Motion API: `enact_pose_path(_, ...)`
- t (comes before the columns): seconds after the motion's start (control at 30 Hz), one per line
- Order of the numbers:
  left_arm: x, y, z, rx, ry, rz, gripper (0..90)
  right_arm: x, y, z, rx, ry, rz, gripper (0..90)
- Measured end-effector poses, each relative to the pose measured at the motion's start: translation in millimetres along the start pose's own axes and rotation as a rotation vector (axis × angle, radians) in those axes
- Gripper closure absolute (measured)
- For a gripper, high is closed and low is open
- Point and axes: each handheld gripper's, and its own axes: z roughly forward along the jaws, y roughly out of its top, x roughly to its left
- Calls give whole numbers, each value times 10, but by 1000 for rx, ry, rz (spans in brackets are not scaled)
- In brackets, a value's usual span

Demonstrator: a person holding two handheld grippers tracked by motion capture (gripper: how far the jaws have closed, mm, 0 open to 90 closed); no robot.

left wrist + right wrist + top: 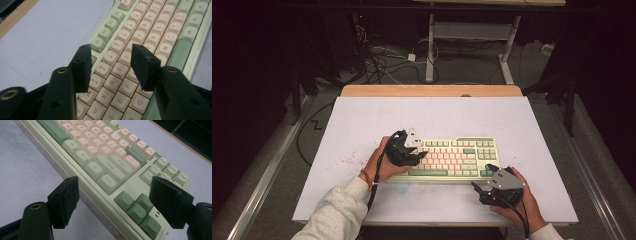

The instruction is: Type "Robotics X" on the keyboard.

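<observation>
Green-and-cream keyboard [452, 157] sits mid-table on white table cover [362, 120], slightly toward you. Your left gripper [421, 156] hangs over keyboard's left half, jaws spread, nothing between them. Left gripper view gets close enough to read letter keys [117, 87] (W, E, R, T) right under jaws; high view just shows rows. Your right gripper [478, 189] sits just beside keyboard's near right corner, jaws wide apart, empty. Right gripper view shows dark green arrow keys [140, 207] between jaws, plus Shift and Enter farther off

Left hand-held gripper [418, 156] and right hand-held gripper [480, 188] both gape, jaws apart.
</observation>
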Motion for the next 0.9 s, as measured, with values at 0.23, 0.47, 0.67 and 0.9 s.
enact_pose_path(0.23, -32, -23, -46, -27, 45, -7, 244, -7, -5, 4, 4, 0, -1, 243)
enact_pose_path(0.47, -67, -44, -123, -66, 71, 12, 200, -15, -9, 8, 7, 0, -3, 244)
enact_pose_path(0.67, -97, -85, -201, -85, 95, 48, 200, -20, -5, -4, 3, -3, 0, 244)
enact_pose_path(0.9, -118, -145, -289, -102, 117, 72, 200, -21, -2, -8, 2, -4, -1, 244)
